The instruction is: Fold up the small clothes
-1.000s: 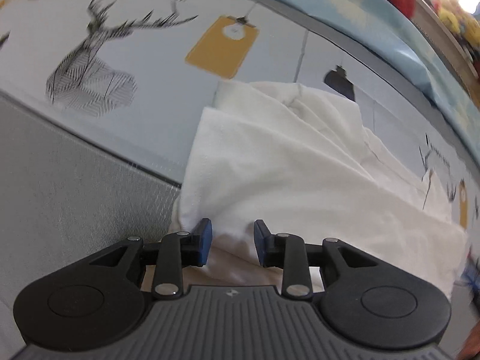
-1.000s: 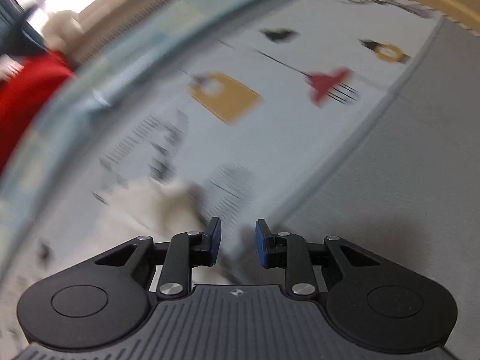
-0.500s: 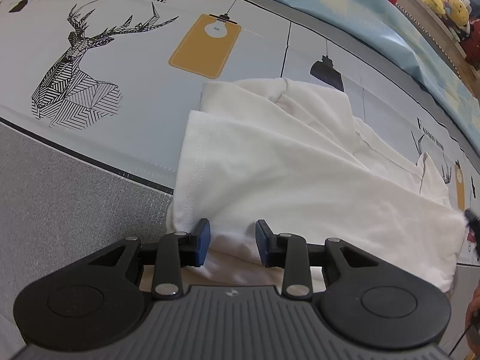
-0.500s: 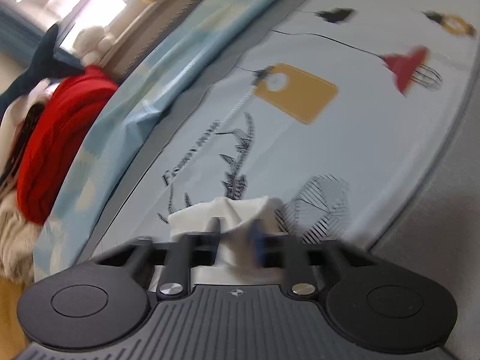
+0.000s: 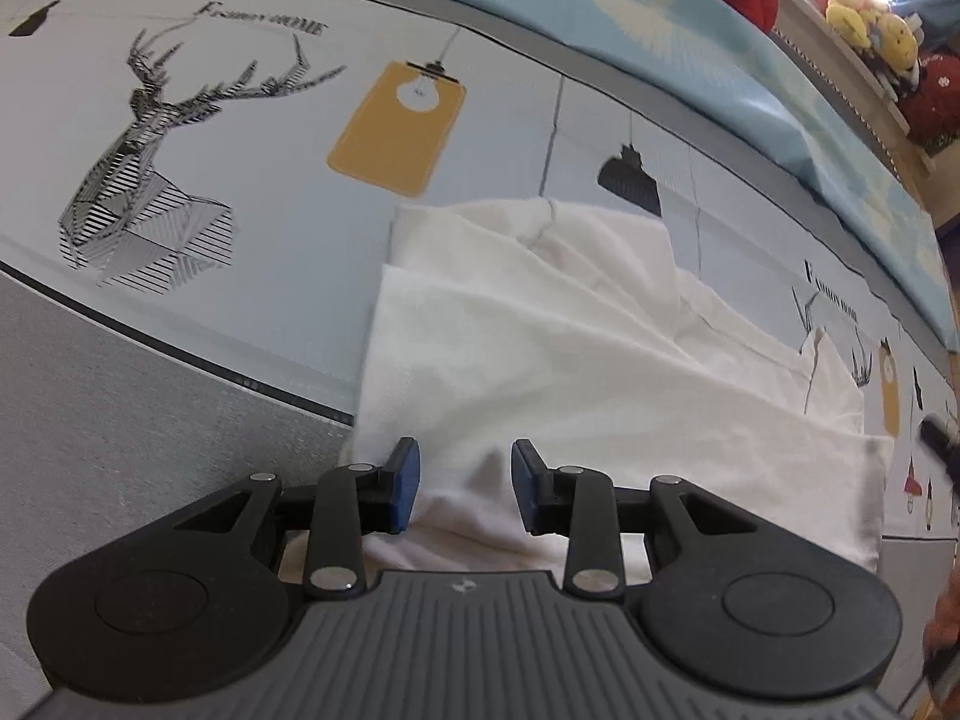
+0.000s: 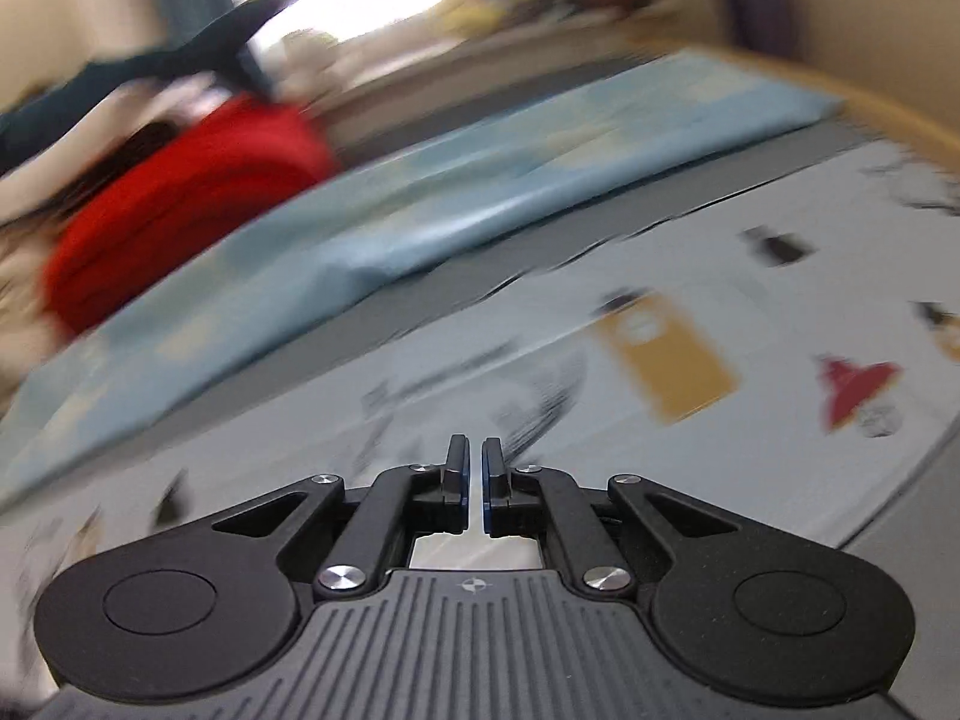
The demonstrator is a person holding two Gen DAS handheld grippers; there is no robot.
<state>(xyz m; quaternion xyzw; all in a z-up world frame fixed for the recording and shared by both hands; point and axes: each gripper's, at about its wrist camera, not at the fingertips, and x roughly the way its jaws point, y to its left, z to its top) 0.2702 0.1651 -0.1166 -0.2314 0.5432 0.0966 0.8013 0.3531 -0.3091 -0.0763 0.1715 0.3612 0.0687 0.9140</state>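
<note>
A small white garment [image 5: 576, 372] lies rumpled and partly folded on the printed mat [image 5: 240, 138] in the left wrist view. My left gripper [image 5: 465, 474] is open, its blue pads on either side of the garment's near edge, low over it. My right gripper [image 6: 474, 465] has its jaws nearly together with a thin gap, and nothing shows between them. The right wrist view is blurred and tilted up, and the garment does not show in it. A dark part of the right gripper [image 5: 942, 447] shows at the left wrist view's right edge.
The mat has deer, lamp and tag prints and a grey border strip [image 5: 90, 396] at the near left. A light blue padded cover [image 6: 372, 228] runs along the far side. Red fabric [image 6: 180, 198] and plush toys [image 5: 870, 30] lie beyond it.
My right gripper closed and swung up and away from the garment corner it was at; its view now faces the room. My left gripper stays open at the garment's near edge.
</note>
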